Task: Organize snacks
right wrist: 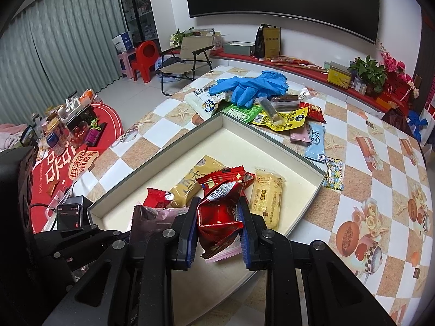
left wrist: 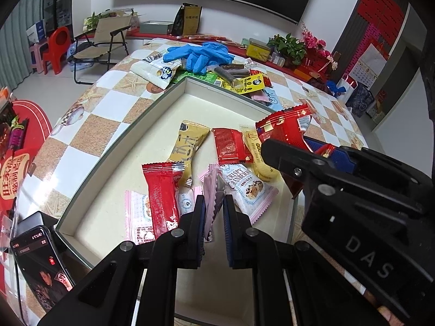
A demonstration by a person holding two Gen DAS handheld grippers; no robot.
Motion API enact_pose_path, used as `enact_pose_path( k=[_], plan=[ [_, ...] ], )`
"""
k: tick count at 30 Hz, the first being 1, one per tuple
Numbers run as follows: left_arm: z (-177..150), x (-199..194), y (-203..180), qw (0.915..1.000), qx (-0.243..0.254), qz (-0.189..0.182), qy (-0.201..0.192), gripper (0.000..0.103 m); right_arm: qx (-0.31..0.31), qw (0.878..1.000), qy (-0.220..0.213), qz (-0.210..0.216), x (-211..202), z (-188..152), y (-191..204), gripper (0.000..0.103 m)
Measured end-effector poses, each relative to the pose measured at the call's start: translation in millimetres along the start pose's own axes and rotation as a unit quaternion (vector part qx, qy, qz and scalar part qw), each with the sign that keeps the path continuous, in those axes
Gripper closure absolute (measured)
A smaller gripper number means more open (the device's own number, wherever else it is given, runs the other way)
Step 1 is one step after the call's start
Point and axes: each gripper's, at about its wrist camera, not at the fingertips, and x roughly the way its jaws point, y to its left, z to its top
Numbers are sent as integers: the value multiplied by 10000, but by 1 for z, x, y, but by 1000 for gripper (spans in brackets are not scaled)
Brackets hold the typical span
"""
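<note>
Left wrist view first: we see our left tool (left wrist: pixel 213 209) clamped on a thin pink wrapper (left wrist: pixel 210 190), its pads pressed against the packet's edge over the shallow cream tray (left wrist: pixel 174 92). Inside the tray lie a red bar packet (left wrist: pixel 163 195), a tan packet (left wrist: pixel 187 149), a small red sachet (left wrist: pixel 229 146), a white cranberry packet (left wrist: pixel 246 187) and a yellow biscuit pack (left wrist: pixel 258 154). To the right, the right tool (left wrist: pixel 320 152) reaches in over the tray's edge, a crumpled red packet (left wrist: pixel 282 130) pinched between its blue pads. Beyond the tray's far corner, on the checked table (left wrist: pixel 108 95), a pair of blue gloves (left wrist: pixel 201 53) rests on a heap of loose snacks (left wrist: pixel 244 81). A phone (left wrist: pixel 40 260) stands at the lower left, beside the tray.

Right wrist view next — we look along the right tool (right wrist: pixel 217 217), closed on the crumpled red packet (right wrist: pixel 220 209), which sits squeezed between the two pads above the tray (right wrist: pixel 272 135). Under and behind it we make out the tan packet (right wrist: pixel 195 182), the yellow biscuit pack (right wrist: pixel 267 198) and a red bar packet (right wrist: pixel 159 197). A dark pinkish wrapper (right wrist: pixel 152 220) shows at the left, beside the left tool's black frame (right wrist: pixel 81 241). Outside the tray, a light blue packet (right wrist: pixel 315 141) and a flowered sweet (right wrist: pixel 333 172) lie on the table (right wrist: pixel 367 168), near the gloves (right wrist: pixel 252 87) and the snack heap (right wrist: pixel 285 116).
</note>
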Motion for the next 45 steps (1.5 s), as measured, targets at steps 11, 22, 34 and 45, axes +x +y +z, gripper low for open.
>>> enact_pose_path(
  k=[11, 22, 34, 45],
  plan=[
    [0, 0, 0, 10000, -3, 0, -1, 89, 1, 10000, 15, 15, 3, 2, 1, 76],
    [3, -2, 4, 10000, -13, 21, -22, 89, 1, 10000, 15, 13, 3, 2, 0, 76],
    [3, -4, 7, 10000, -8, 35, -23, 89, -1, 10000, 12, 14, 3, 3, 1, 76],
    [3, -1, 10, 10000, 6, 82, 6, 89, 6, 10000, 67, -8, 6, 4, -1, 76]
  ],
)
